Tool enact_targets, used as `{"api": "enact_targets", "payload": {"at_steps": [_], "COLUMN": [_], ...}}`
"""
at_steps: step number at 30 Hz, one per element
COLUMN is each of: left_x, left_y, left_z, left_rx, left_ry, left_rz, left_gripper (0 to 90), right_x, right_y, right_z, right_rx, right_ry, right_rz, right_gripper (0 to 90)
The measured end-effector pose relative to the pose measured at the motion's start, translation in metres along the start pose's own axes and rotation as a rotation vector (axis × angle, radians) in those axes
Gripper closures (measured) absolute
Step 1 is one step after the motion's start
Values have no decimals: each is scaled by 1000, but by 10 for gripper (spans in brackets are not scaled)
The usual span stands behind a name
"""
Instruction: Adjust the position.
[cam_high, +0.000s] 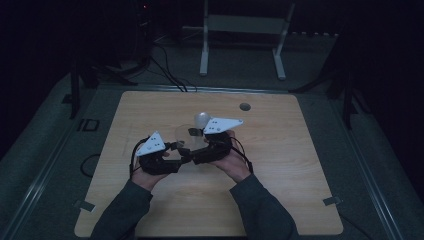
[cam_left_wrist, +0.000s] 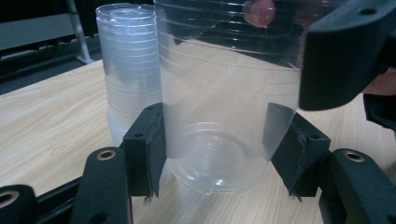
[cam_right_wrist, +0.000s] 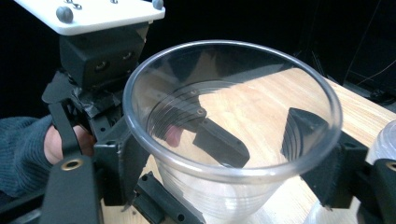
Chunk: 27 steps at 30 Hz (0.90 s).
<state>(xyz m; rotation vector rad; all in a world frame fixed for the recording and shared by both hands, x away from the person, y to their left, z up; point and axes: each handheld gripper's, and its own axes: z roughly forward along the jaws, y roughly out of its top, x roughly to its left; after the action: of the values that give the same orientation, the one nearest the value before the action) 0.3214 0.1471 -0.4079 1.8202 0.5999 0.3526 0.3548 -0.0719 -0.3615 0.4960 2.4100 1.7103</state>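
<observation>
High view: light wood table (cam_high: 280, 165), dark room, white stand (cam_high: 240, 30) behind. Left gripper (cam_left_wrist: 219, 140) pinches clear plastic cup (cam_left_wrist: 224, 116); right gripper (cam_right_wrist: 224, 158) jaws spread around its rim, cup stack (cam_left_wrist: 128, 60) beyond.

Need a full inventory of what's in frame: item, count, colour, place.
clear plastic cup: 1, transparent, upright near the table's middle, between both grippers' jaws
stack of cups: 1 stack, count unclear, translucent, on the table just behind the single cup
table: 1, light wood, centre
cable port: 1, grey, far side of the tabletop
white frame: 1, on the floor beyond the table
left gripper: black, grey plate on top, pads pressing the cup's lower wall
right gripper: black, jaws either side of the cup below its rim
sleeves: 2, dark grey, bottom edge
</observation>
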Motion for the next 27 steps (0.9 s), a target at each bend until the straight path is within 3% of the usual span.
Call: {"api": "enact_targets", "payload": {"at_steps": [5, 8, 12, 20, 27], "left_x": [0, -1, -1, -1, -1], "left_y": [0, -2, -3, -5, -5], "left_z": [0, 2, 3, 5, 5], "left_rx": [-24, -39, -61, -87, -87], "left_ry": [-12, -33, -62, -95, -100], "left_rz": [-19, -36, -51, -74, -80], "left_gripper": [411, 412, 412, 413, 406], "right_x": [-2, -4, -5, -3, -2], "right_y": [-2, -2, -1, -3, -3], "right_z": [-3, -5, -6, -7, -8], "right_rx": [-42, -94, -126, -150, -154], "right_ry": [25, 54, 76, 73, 56], "right_rz": [24, 45, 56, 38, 16], "right_gripper": [231, 237, 248, 260, 277]}}
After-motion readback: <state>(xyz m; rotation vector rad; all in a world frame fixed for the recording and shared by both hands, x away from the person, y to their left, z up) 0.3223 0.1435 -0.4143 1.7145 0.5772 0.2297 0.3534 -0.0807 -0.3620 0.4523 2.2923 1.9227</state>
